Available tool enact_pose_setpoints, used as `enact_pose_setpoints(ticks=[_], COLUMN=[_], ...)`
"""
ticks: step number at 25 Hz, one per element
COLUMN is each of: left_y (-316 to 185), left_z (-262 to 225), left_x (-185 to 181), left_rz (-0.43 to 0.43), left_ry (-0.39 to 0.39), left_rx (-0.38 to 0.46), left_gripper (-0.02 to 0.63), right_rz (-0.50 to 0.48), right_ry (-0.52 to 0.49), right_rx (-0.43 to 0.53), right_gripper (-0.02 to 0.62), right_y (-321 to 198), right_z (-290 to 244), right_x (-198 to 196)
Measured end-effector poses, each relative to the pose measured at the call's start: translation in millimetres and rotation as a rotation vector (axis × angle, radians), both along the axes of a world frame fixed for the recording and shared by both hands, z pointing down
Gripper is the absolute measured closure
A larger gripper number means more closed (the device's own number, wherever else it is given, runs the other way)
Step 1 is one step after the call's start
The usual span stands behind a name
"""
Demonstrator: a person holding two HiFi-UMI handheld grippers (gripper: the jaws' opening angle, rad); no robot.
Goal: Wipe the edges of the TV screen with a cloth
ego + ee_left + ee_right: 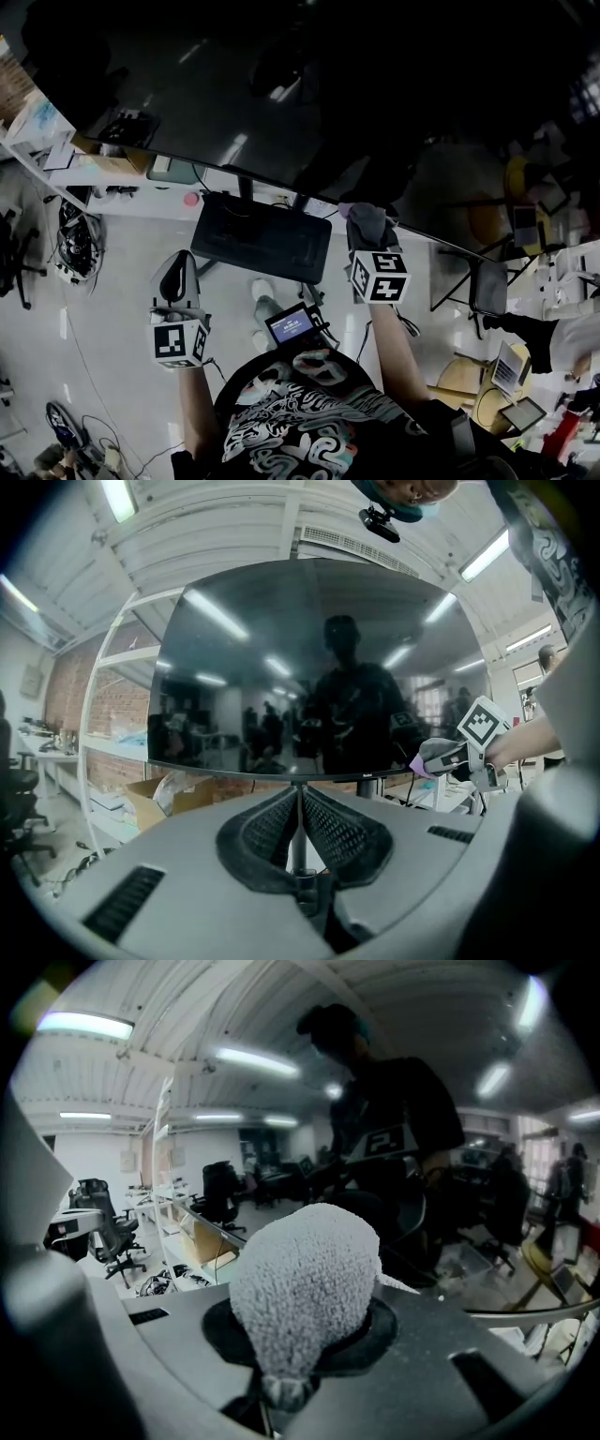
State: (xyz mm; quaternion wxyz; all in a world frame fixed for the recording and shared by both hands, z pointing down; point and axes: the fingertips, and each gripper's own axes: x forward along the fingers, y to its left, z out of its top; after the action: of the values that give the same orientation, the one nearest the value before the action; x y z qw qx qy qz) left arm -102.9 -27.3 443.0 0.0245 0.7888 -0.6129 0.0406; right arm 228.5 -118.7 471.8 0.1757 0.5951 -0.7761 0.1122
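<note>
The big dark TV screen (281,103) fills the top of the head view, and its lower edge runs diagonally down to the right. My right gripper (367,217) is shut on a fluffy grey cloth (305,1288), which it holds against that lower edge right of the stand. The cloth bulges out between the jaws and hides the fingertips. My left gripper (181,262) hangs lower and to the left, away from the screen, shut with nothing in it; its pads (272,829) meet. In the left gripper view, the screen (309,667) faces me, with the right gripper (459,757) at its bottom right corner.
The TV's black stand base (262,234) sits under the screen. White shelving (37,141) with a cardboard box (173,799) stands at the left, with cables (70,244) on the floor. Chairs (487,286) and another person (562,337) are at the right.
</note>
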Motion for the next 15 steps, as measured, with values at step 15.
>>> enact_pose_setpoints(ticks=[15], left_y=[11], left_z=[-9], left_x=[-17], left_rz=[-0.052], left_ry=[-0.028], left_rx=[-0.001], left_gripper=[0.577], right_rz=[-0.045], right_ry=[-0.01], right_rx=[-0.002], right_gripper=[0.48], right_y=[-6], right_z=[0], right_x=[-24])
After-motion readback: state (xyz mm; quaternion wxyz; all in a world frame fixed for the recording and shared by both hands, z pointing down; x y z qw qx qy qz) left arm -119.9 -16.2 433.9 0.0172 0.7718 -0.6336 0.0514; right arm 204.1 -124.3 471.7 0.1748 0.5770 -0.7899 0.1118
